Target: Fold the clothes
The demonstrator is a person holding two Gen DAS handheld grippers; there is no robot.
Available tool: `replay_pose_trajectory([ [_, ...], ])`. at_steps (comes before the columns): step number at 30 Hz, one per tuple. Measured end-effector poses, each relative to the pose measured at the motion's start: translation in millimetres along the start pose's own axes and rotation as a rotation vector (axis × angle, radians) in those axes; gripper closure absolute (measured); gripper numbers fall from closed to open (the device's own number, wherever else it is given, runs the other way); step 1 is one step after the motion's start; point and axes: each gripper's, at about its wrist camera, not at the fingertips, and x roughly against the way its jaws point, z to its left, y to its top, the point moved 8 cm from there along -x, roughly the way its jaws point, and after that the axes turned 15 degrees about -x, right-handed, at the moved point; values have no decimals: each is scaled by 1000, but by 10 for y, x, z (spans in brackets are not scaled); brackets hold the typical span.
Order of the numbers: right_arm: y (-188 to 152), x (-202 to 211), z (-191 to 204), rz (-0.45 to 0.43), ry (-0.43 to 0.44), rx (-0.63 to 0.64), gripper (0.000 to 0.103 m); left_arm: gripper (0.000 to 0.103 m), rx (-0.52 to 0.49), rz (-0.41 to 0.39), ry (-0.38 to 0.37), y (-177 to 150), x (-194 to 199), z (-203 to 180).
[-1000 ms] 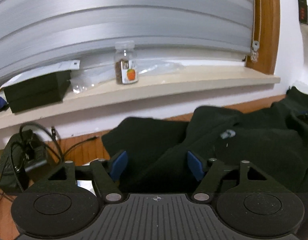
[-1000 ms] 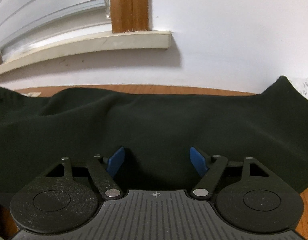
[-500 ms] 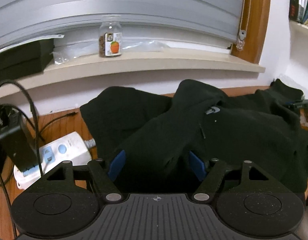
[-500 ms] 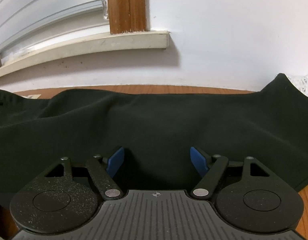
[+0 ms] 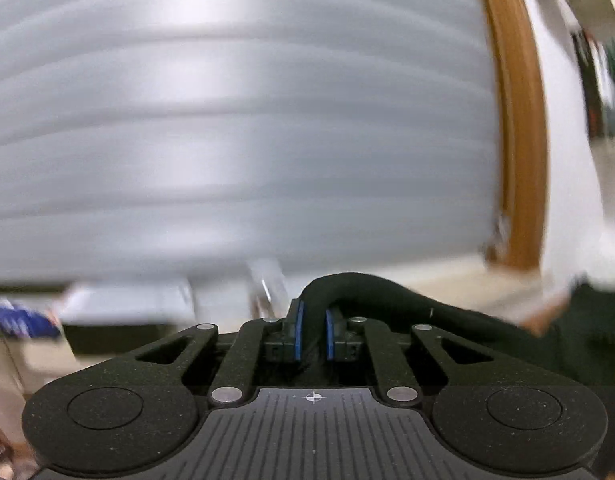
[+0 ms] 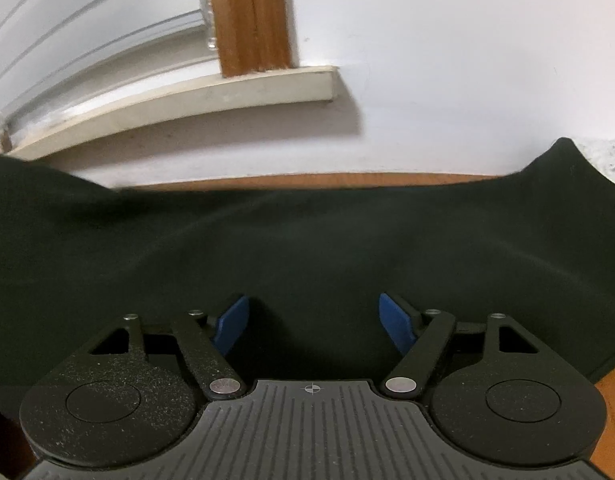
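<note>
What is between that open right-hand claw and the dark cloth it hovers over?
Nothing visible. The right gripper hangs open directly above the black fabric garment, with only cloth between its blue fingers.

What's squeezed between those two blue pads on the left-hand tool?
A fold of the black garment, pinched between the blue pads of the left gripper. The left wrist view shows it.

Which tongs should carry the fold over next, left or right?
Left, most likely. The left tongs are already shut on a raised ridge of the black garment. The right tongs are open over flat cloth, gripping nothing, so they would first need a grasp.
</note>
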Motion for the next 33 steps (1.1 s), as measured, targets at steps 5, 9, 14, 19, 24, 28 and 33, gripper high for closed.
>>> replay_pose_trajectory([
  [5, -23, -16, 49, 3, -33, 42, 33, 89, -39, 225, 77, -222, -990, 181],
  [9, -27, -24, 52, 3, -48, 57, 33, 85, -23, 331, 66, -663, -1467, 22],
  [14, -25, -15, 44, 4, -46, 51, 33, 58, -35, 350, 83, -931, -1481, -57],
  [19, -20, -23, 50, 5, -47, 52, 32, 39, -48, 331, 87, -934, -1208, -10],
  [24, -17, -22, 48, 4, -52, 56, 31, 36, -27, 303, 68, -962, -842, -74],
  [28, -18, 66, 45, -34, -68, 66, 31, 31, -8, 268, 10, -1013, -516, -301],
  [33, -82, 367, 160, -49, -45, 97, 33, 30, -17, 235, -89, -1057, -318, -825],
])
